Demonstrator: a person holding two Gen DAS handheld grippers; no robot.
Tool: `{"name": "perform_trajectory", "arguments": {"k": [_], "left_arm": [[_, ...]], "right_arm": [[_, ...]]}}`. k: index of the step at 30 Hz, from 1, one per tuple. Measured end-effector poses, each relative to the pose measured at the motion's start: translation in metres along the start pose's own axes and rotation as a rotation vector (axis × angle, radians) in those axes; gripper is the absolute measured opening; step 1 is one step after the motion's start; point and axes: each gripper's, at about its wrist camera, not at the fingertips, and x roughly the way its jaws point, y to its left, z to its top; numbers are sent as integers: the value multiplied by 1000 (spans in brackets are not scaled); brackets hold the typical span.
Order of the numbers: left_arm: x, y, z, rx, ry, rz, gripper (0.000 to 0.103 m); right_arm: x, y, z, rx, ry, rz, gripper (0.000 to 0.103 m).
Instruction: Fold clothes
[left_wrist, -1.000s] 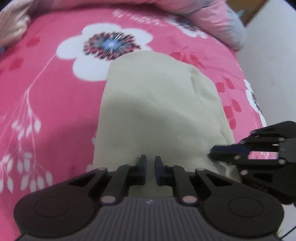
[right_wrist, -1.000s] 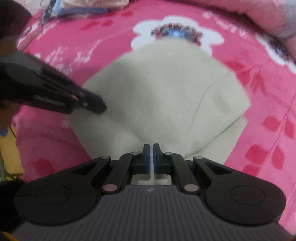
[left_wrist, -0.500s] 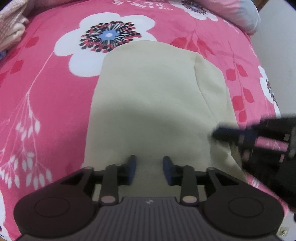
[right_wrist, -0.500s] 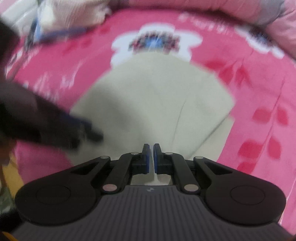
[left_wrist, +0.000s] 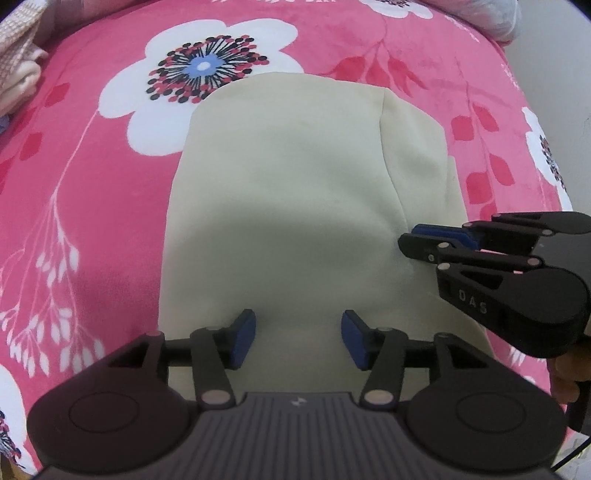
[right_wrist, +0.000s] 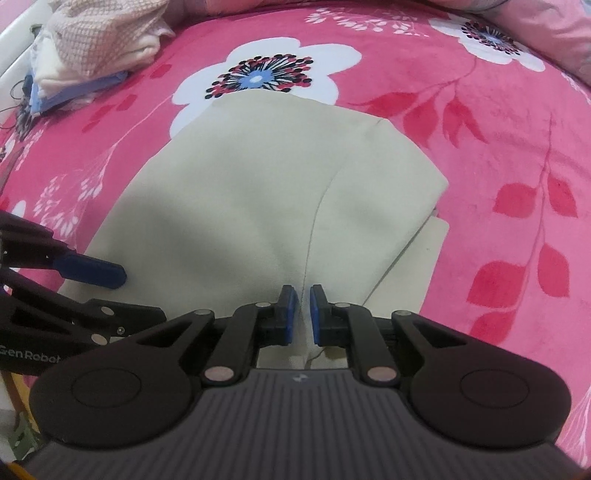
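Garment: the cream cloth lies folded flat on my pink floral bed cover
Left gripper: fingers have just been opening, now wide, cloth beneath, nothing pinched
Right gripper: fingers narrow, slightly parted over the cloth's seam; grip: cannot tell

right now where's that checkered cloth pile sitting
The checkered cloth pile sits at the top left of the right wrist view, on the pink floral blanket, up and left of the folded cream garment and the big white flower.
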Motion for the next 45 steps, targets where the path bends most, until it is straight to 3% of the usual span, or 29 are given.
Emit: {"name": "perform_trajectory", "arguments": {"k": [36, 45], "left_arm": [[15, -15, 5, 50, 39, 53, 60], [13, -6, -3, 81, -10, -14, 61]], "right_arm": [[0, -8, -4, 72, -11, 47, 10], [2, -4, -3, 86, -1, 21, 10]]}}
